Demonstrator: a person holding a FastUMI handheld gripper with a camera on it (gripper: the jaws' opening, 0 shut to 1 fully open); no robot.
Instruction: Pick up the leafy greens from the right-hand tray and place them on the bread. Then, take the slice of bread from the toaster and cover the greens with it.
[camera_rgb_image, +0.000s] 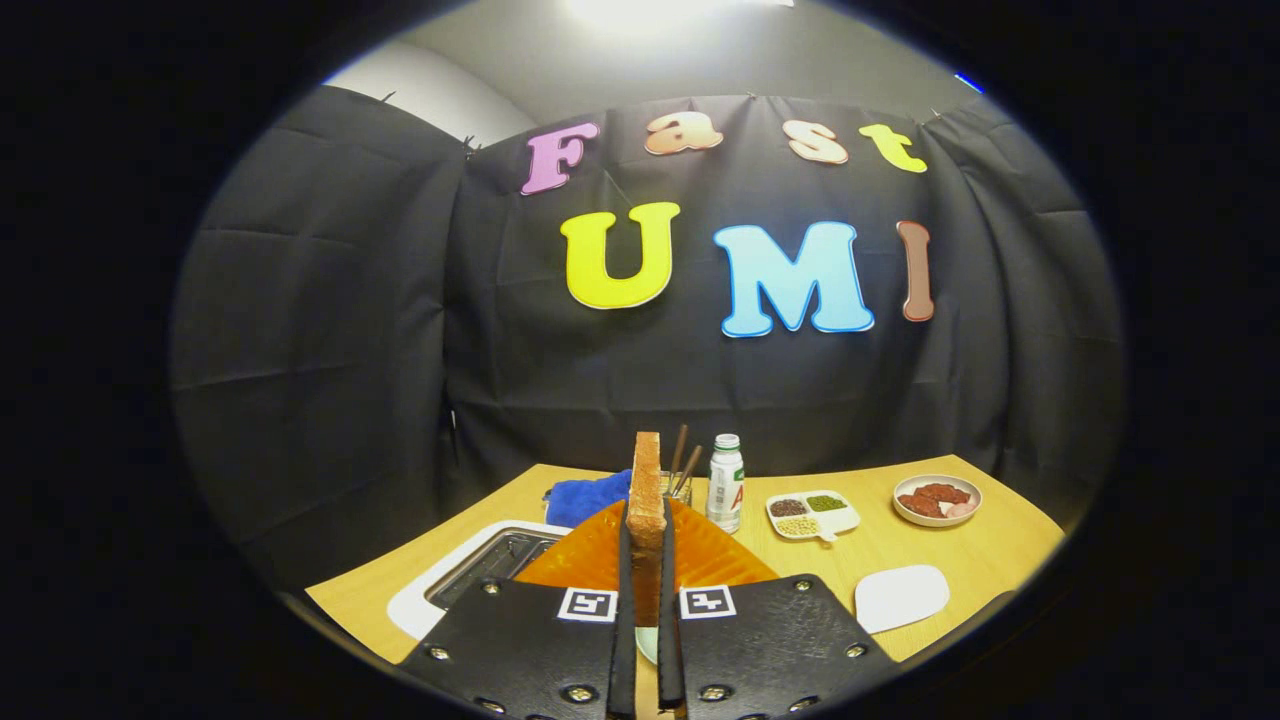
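We hold the slice of bread (646, 500) upright between the fingers of the gripper (646, 590), which are closed narrowly and press it on both flat sides. The slice is above the orange plate (590, 555); the toaster (470, 570) is just left of this plate, and the white tray (900, 597) is to its right. The greens we cannot see (the gripper body hides the near part of the plate). We think the standing slice may land on its edge or miss the greens if we release it before tilting it flat
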